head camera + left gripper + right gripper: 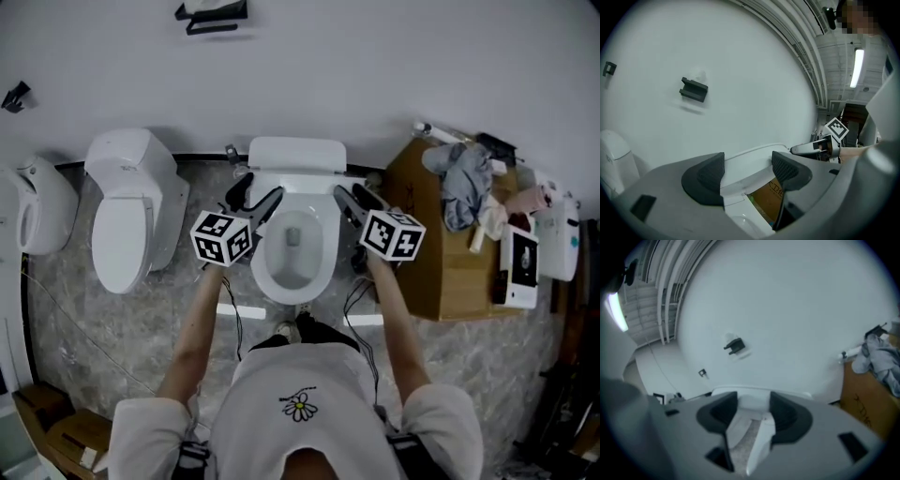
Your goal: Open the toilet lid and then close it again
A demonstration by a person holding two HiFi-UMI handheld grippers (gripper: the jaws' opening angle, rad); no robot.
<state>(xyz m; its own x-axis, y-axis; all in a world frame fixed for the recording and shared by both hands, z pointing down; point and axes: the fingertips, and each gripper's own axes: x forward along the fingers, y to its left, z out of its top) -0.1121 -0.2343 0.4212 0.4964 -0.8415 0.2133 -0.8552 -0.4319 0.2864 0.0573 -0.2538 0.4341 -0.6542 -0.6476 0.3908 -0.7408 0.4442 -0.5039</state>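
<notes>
The white toilet (292, 272) stands in the middle of the head view with its bowl showing, and its lid (296, 181) is tilted up toward the tank (296, 153). My left gripper (260, 199) is at the lid's left side and my right gripper (352, 197) at its right side. In the left gripper view the jaws (747, 168) stand wide apart with the raised lid (750, 161) between them. The right gripper (753, 411) is open too; the lid's thin white edge (765, 427) runs by its right pad without being squeezed.
A second toilet (127, 211) with its lid down stands to the left, and a urinal (28, 206) beyond it. A cardboard box (441, 262) with a grey cloth (464, 183) sits close on the right. A black bracket (211, 14) hangs on the wall.
</notes>
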